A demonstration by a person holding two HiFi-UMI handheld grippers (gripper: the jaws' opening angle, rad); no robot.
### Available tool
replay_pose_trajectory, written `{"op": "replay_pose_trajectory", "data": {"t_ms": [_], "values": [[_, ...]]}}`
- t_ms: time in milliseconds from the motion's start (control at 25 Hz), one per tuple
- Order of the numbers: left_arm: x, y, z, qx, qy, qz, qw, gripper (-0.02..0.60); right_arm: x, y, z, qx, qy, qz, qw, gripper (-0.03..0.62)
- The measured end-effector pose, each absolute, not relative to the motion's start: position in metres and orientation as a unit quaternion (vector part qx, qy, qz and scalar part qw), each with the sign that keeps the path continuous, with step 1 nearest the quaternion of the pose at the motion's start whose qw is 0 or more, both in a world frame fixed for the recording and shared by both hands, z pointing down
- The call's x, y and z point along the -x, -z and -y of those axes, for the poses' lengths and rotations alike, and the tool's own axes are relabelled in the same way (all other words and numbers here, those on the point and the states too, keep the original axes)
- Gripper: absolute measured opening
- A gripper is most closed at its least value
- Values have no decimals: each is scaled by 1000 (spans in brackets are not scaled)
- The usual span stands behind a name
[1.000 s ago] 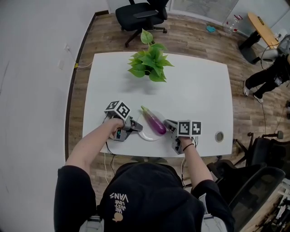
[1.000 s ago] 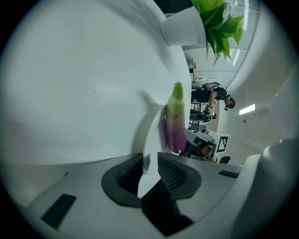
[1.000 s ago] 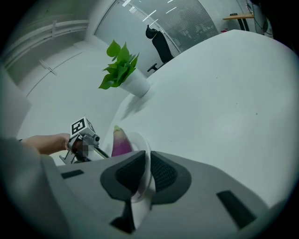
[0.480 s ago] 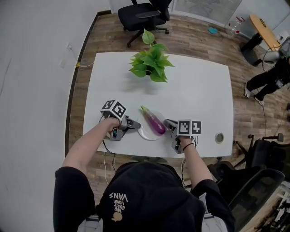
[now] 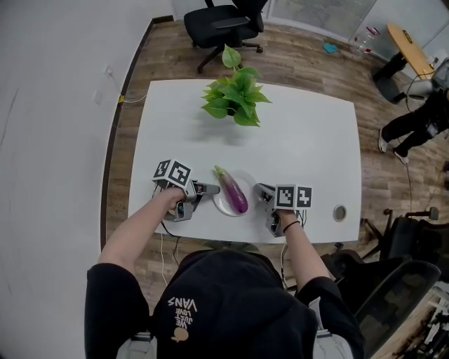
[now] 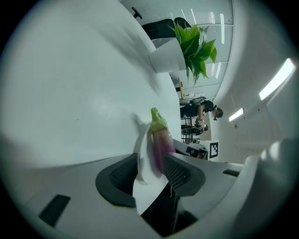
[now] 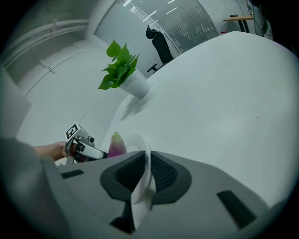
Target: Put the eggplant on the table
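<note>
A white table [image 5: 309, 133] stands on wood floor [image 5: 295, 56] by a white wall [image 5: 49, 105], 1 black chair [image 5: 217, 21] beyond.

Eggplant [image 5: 232, 191]: glossy purple, green stem cap, whole. Lies lengthwise across a white plate [image 5: 222, 205], stem end pointing far-left. The plate is over the near edge of the white bench [image 5: 302, 133], centre-left.

- Head view looks steeply down from above the person, far enough to take in the whole tabletop [image 5: 309, 133].
- Left tool [image 5: 205, 188] view sits low and rolled sideways, close behind its jaws, facing plate [image 6: 145, 186] and plant [image 6: 195, 45].
- Right tool [image 5: 262, 191] view looks low across the tabletop, sharing plate and plant.
</note>
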State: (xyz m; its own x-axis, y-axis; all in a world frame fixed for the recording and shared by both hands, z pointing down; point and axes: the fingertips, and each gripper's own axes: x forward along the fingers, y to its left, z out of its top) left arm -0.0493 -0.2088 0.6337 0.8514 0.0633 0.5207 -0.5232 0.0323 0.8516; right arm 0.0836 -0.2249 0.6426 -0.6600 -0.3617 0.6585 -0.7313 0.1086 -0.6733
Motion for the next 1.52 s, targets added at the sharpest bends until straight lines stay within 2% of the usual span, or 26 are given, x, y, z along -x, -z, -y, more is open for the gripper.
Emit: {"op": "replay_pose_trajectory", "data": {"t_ms": [120,240,400,800,1080,1280,1520], "values": [[52,-637,206,-662,-212,175,697,158,-86,-642,226,-384,-546,726,164,42],[52,-637,204,-661,-209,177,699,158,-88,-640,228,-389,-548,724,156,84],[51,-635,203,-664,-200,174,700,158,-90,-637,228,-396,-542,726,154,87],[53,-602,210,-702,-92,189,680,158,-87,-612,225,-412,-488,757,137,87],[55,-559,231,-776,10,240,583,157,-80,-589,221,-415,-454,781,114,87],[52,-522,232,-840,48,262,473,156,-71,-557,220,-422,-400,809,84,87],[54,-470,225,-897,68,295,323,155,-66,-489,214,-423,-282,861,8,78]]}}
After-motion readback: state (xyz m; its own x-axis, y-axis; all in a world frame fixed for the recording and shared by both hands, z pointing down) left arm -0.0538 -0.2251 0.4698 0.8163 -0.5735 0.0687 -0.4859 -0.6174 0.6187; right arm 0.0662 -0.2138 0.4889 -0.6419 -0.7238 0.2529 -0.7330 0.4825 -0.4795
